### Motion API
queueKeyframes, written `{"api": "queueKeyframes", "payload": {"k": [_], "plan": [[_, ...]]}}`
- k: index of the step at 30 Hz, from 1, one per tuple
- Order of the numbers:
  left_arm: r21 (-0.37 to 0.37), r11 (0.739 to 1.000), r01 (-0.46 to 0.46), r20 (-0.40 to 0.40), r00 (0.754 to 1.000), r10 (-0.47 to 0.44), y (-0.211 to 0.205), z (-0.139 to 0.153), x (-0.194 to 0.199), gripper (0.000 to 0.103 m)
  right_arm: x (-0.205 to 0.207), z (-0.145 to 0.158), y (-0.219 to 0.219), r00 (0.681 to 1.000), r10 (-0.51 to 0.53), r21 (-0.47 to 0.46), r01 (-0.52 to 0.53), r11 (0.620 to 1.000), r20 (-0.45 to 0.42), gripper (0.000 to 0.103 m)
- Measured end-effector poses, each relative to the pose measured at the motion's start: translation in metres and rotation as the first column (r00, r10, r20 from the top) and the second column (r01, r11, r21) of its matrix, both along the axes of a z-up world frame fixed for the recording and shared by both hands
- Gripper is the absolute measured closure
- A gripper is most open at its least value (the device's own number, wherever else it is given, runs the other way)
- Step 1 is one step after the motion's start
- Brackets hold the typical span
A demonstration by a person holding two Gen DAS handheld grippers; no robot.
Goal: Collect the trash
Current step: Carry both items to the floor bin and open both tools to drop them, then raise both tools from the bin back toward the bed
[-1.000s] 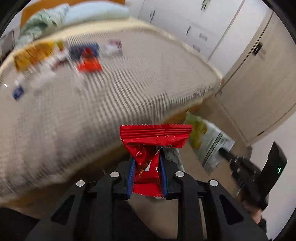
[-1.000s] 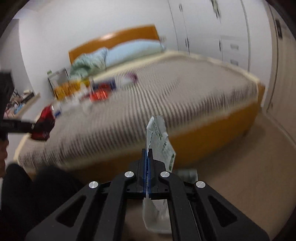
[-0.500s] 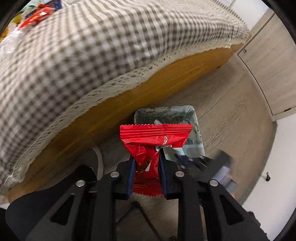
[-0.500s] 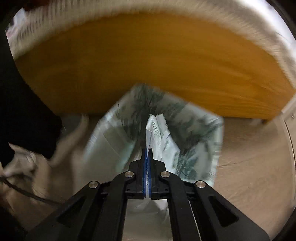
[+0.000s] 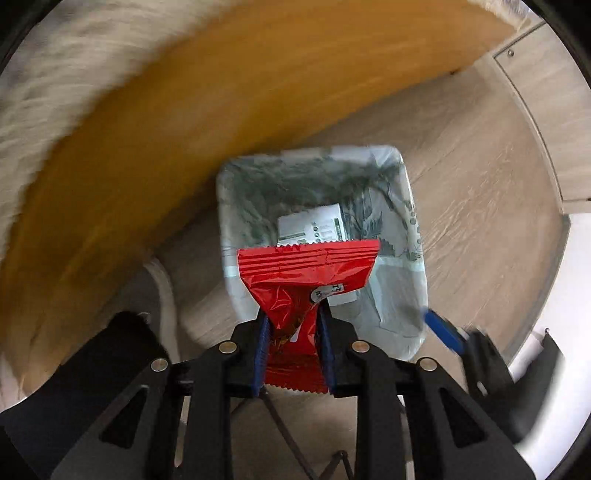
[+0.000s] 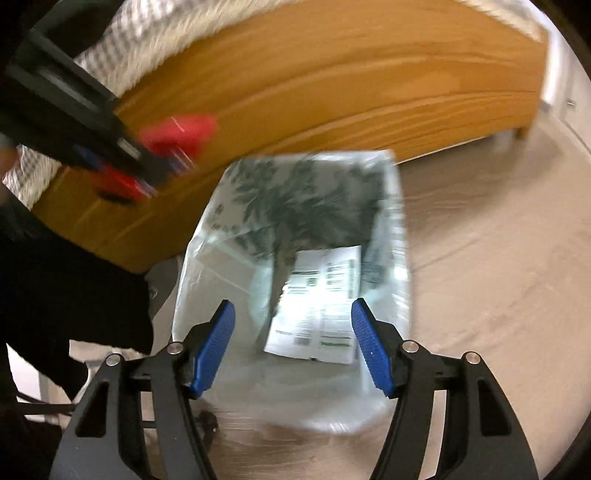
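My left gripper (image 5: 291,321) hangs straight over a trash bin (image 5: 415,236) lined with a leaf-print bag. A red snack wrapper (image 5: 308,269) sticks up between its blue pads, which still touch it as the jaws are opening. A white printed wrapper (image 5: 314,225) lies inside the bin. In the right wrist view my right gripper (image 6: 292,306) is over the bin's near rim (image 6: 207,266), its jaws opening wide with nothing between them. The white wrapper (image 6: 321,317) lies loose in the bin below. The left gripper (image 6: 162,162) with the red wrapper (image 6: 181,134) shows blurred at upper left.
The bin stands on pale wood flooring (image 6: 498,258) against the orange wooden bed frame (image 6: 332,92). A checked bedspread (image 6: 155,29) hangs over the frame. A person's dark clothing (image 6: 55,295) fills the left side. A cupboard (image 5: 546,110) stands at the right.
Both grippers came down from bed height to the bin. The right gripper opened and the white wrapper dropped from it into the bin. The left keeps the red wrapper.
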State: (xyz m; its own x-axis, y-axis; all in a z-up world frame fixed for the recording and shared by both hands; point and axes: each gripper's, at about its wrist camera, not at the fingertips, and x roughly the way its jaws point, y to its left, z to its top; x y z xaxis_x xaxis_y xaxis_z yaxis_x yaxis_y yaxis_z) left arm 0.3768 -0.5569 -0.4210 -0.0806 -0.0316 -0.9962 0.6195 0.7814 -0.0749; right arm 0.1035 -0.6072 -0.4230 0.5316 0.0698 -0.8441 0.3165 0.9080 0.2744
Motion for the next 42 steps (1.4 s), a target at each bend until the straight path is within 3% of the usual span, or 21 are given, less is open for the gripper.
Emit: {"api": "queueKeyframes", "payload": {"k": [1,3,6,9,12,17,23,27,32,36,42], "plan": [[0.001,1.000,-0.008,0.024,1.000,0.008,-0.006,-0.007,0.000,0.072,-0.011,0.006,-0.002,1.000,-0.030,-0.006,0.030,1.000,0.007,0.040],[0.001,1.000,-0.023,0.093,0.995,0.023,-0.019,-0.025,0.005,0.005,-0.023,0.017,-0.005,0.997,-0.067,-0.007,0.068,0.998,0.025,0.040],[0.084,0.996,0.005,0.172,0.985,-0.020,-0.027,-0.051,0.012,0.008,-0.041,0.025,-0.008,0.991,-0.128,0.012,0.127,0.992,0.050,0.038],[0.065,0.998,-0.005,0.243,0.970,-0.010,-0.014,-0.054,0.013,0.008,-0.042,0.020,-0.006,0.987,-0.161,-0.019,0.161,0.987,0.029,0.033],[0.019,0.998,-0.055,0.186,0.981,0.051,-0.007,-0.047,0.020,0.009,-0.038,0.008,-0.003,0.986,-0.167,-0.040,0.166,0.985,-0.022,0.033],[-0.038,0.991,-0.131,0.175,0.975,0.136,0.001,-0.028,0.022,0.009,-0.030,0.010,-0.002,0.982,-0.181,-0.076,0.177,0.981,-0.060,0.033],[-0.073,0.986,-0.152,0.153,0.975,0.161,0.014,-0.001,0.004,0.009,-0.027,0.031,-0.008,0.969,-0.222,-0.122,0.209,0.970,-0.104,0.033],[-0.179,0.976,-0.123,0.141,0.979,0.150,0.022,0.041,-0.018,0.009,-0.033,0.065,-0.015,0.954,-0.282,-0.153,0.265,0.952,-0.103,0.033],[-0.342,0.937,-0.074,0.169,0.976,0.139,0.051,0.115,-0.039,0.009,-0.036,0.112,-0.019,0.938,-0.332,-0.169,0.313,0.935,-0.096,0.033],[-0.520,0.851,-0.067,0.190,0.963,0.193,0.097,0.194,-0.042,0.009,-0.034,0.164,-0.013,0.940,-0.337,-0.214,0.318,0.924,-0.054,0.033],[-0.642,0.766,-0.046,0.236,0.938,0.254,0.162,0.282,-0.030,0.009,-0.018,0.255,0.013,0.951,-0.296,-0.207,0.309,0.928,0.092,0.029]]}}
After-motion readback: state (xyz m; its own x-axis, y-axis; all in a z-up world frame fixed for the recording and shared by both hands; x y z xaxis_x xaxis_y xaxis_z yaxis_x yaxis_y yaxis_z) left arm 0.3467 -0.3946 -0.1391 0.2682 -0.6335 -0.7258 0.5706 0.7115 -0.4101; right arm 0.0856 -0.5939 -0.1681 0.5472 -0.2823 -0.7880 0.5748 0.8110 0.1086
